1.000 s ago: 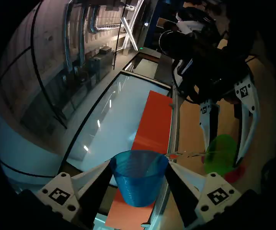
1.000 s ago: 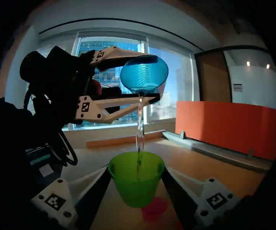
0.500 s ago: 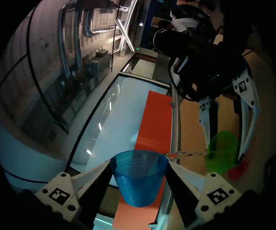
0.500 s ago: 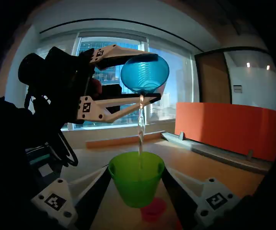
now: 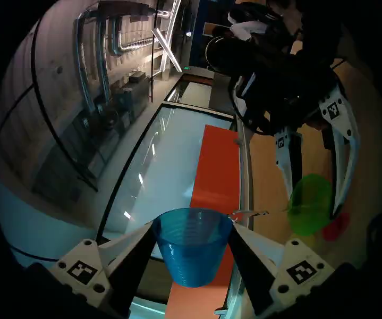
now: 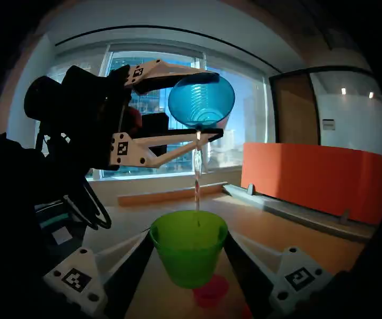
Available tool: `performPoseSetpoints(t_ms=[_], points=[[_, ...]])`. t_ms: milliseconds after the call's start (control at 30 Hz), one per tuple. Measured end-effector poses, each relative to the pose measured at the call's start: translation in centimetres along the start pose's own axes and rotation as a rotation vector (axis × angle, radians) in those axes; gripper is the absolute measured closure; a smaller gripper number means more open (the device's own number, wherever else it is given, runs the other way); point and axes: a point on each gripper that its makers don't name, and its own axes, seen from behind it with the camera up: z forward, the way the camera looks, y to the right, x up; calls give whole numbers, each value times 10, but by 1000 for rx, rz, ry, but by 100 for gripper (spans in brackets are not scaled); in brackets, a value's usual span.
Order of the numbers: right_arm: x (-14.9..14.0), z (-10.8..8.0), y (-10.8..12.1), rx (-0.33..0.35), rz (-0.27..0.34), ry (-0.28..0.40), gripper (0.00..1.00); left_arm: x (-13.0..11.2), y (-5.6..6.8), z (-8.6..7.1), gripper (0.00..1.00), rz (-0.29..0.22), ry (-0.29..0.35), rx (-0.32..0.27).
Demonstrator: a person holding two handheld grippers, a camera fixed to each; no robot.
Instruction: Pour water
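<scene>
**Blue cup tipped over green cup, thin stream between them**

In the right gripper view, the left gripper [image 6: 214, 105] hung high over the table [image 6: 276, 228] with its two white fingers stacked one above the other. Both pressed on a blue cup [image 6: 201, 100], which lay tipped on its side with its mouth toward the camera. A thin stream of water [image 6: 196, 175] ran from the cup's lower lip straight down into the open mouth of a green cup [image 6: 189, 255].

The green cup stood upright between the fingers of the right gripper [image 6: 189, 236]. The fingers sat close against its sides – one on each flank – and gripped it. It was low in the view, directly beneath the blue cup and well apart from it. A small pink spot [image 6: 212, 292] showed on the table just below the green cup's base. An orange panel [image 6: 318, 175] stood along the table's far edge to the right, and a large window [image 6: 137, 114] lay behind the left gripper.

The left gripper view showed the room turned on its side. There the blue cup sat clamped between the near fingers, and the water left its rim as a fine thread toward the green cup, which was held between the other gripper's fingers.
</scene>
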Motion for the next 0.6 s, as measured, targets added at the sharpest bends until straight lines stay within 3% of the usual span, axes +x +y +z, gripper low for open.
performPoseSetpoints(t_ms=[367, 600], points=[[1, 1, 0, 3, -4, 5, 9, 2, -11, -2, 12, 58, 5, 7], [4, 1, -1, 4, -7, 10, 9, 5, -12, -1, 12, 89, 9, 11]])
